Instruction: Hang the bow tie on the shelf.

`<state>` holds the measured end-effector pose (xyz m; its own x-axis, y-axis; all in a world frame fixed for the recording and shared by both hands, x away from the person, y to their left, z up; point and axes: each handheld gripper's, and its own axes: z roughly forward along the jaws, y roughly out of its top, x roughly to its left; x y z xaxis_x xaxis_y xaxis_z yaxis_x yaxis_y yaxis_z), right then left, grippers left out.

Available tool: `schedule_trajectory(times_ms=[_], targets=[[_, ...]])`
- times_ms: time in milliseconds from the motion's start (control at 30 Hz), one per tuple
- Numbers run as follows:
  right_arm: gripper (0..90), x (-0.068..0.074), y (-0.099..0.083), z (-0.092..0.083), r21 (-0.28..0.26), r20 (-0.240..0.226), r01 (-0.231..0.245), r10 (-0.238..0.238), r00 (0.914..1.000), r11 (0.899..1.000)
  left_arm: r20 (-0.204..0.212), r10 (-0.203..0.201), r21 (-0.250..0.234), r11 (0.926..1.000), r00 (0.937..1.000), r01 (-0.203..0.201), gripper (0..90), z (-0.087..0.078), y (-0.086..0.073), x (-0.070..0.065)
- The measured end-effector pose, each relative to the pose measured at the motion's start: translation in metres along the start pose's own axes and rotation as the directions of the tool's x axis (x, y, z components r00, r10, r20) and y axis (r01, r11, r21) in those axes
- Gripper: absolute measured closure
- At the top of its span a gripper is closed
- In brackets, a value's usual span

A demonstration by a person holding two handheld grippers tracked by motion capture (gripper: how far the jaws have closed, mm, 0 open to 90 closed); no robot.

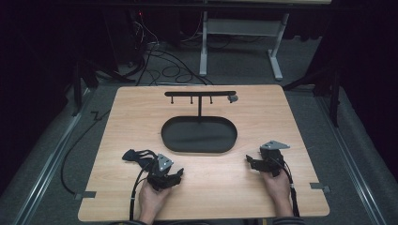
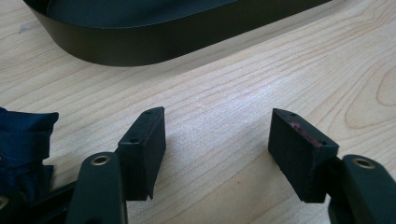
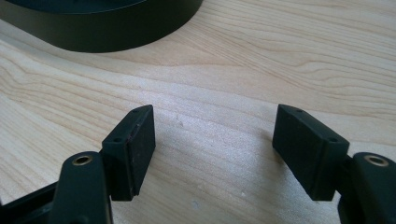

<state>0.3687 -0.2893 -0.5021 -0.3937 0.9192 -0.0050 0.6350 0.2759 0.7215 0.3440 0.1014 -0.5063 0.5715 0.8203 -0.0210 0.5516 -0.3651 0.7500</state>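
A black oval tray point(image 1: 199, 140) lies in the middle of the wooden table point(image 1: 141, 108), and a black T-shaped rack point(image 1: 200, 93) with small hooks rises behind it. A small grey piece point(image 1: 233, 98) hangs at the rack's right end. A dark blue strap-like bundle point(image 1: 138, 156) lies at the front left. Just right of the bundle, a hand holds my left gripper point(image 1: 171, 176) low over the table, open and empty point(image 2: 217, 126); the bundle point(image 2: 23, 140) sits beside its left jaw. My right gripper point(image 1: 252, 162) rests at the front right, open and empty point(image 3: 215, 126).
The tray's wall point(image 2: 154, 42) stands a short way ahead of the left jaws, and its end point(image 3: 102, 35) lies ahead-left of the right jaws. Bare wood separates the two grippers. Cables and a metal stand foot point(image 1: 203, 51) are on the floor beyond the table.
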Motion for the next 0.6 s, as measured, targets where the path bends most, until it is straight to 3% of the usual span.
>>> schedule_trajectory(times_ms=[233,400,600], targets=[[31.3,0.000,0.000,0.000,0.000,0.000,0.000,0.000,1.0000,1.000,-0.008,-0.005,0.000,1.0000,1.0000,0.005,35.7,0.000,0.000,-0.002],[31.3,0.000,0.000,0.000,-0.001,-0.004,-0.006,0.006,1.0000,1.000,0.013,-0.034,0.009,0.9994,0.9994,0.034,34.8,-0.001,0.002,-0.002],[31.3,0.000,0.000,0.000,-0.001,-0.002,-0.002,0.002,1.0000,1.000,0.024,-0.042,-0.008,0.9991,0.9988,0.042,35.4,-0.013,0.004,-0.002]])
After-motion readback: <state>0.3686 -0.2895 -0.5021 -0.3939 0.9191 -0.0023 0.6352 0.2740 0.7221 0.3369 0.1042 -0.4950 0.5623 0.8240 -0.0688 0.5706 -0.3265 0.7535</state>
